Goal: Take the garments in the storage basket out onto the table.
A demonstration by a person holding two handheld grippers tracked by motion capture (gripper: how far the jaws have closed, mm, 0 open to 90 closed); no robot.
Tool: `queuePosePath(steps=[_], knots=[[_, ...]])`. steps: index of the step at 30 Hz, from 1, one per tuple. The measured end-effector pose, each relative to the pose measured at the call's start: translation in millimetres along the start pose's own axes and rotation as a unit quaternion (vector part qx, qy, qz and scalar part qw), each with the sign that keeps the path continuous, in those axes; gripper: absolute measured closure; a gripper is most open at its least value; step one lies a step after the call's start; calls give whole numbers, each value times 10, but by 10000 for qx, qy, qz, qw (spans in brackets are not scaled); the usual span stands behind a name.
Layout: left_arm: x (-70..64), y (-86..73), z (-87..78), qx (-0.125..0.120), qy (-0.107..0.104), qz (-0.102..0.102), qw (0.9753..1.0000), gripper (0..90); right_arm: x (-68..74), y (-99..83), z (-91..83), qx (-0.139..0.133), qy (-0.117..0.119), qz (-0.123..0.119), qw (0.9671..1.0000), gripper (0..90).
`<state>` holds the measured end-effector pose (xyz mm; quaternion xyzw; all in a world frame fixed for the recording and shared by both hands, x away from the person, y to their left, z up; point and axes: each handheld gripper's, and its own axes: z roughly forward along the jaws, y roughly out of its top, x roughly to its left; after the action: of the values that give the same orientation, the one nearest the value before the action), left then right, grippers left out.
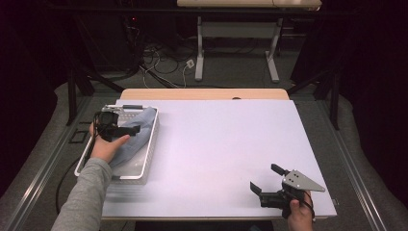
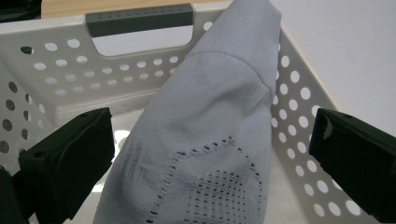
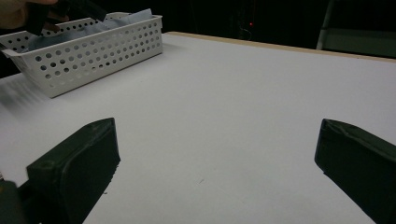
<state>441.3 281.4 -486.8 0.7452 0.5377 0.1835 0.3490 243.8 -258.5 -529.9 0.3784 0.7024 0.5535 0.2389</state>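
grey cloth (image 2: pixel 205 140) in the white basket (image 1: pixel 144 159)
left gripper (image 1: pixel 126 129), at 9 o'clock, spread wide astride the cloth, not pinching; right gripper (image 1: pixel 268 180), at 5 o'clock, released, empty.

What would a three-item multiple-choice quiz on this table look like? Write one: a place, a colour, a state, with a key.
1. Where is the basket on the table?
A. far right corner
B. left side
C. centre

2. What colour is the cloth in the basket?
A. pale blue-grey
B. red
C. yellow

3. How do the left gripper jaws stand?
A. shut on the handle
B. shut with nothing between them
C. open, one on each side of the cloth

Key:
1 B, the high view shows it by the left edge.
2 A, the knit looks pale blue-grey in the left gripper view.
3 C, there is a gap between each jaw and the cloth.
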Motion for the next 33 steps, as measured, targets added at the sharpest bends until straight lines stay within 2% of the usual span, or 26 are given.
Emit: queuePosePath(steps=[7, 11, 16, 25, 33], knots=[[18, -33, 61, 101, -13, -42, 9999, 3, 3, 1, -2, 18, 2, -3, 10000, 0], [27, -50, 92, 253, -23, -55, 9997, 4, 4, 2, -5, 19, -8, -8, 10000, 0], [33, -57, 106, 244, -28, -70, 9997, 4, 3, 0, 1, 21, 19, -11, 10000, 0], [45, -70, 146, 385, 36, -44, 9992, 7, 6, 3, 3, 19, 29, -31, 10000, 0], [51, -80, 169, 472, 136, 56, 9988, 72, 0, 4, -5, 37, 2, -15, 10000, 0]])
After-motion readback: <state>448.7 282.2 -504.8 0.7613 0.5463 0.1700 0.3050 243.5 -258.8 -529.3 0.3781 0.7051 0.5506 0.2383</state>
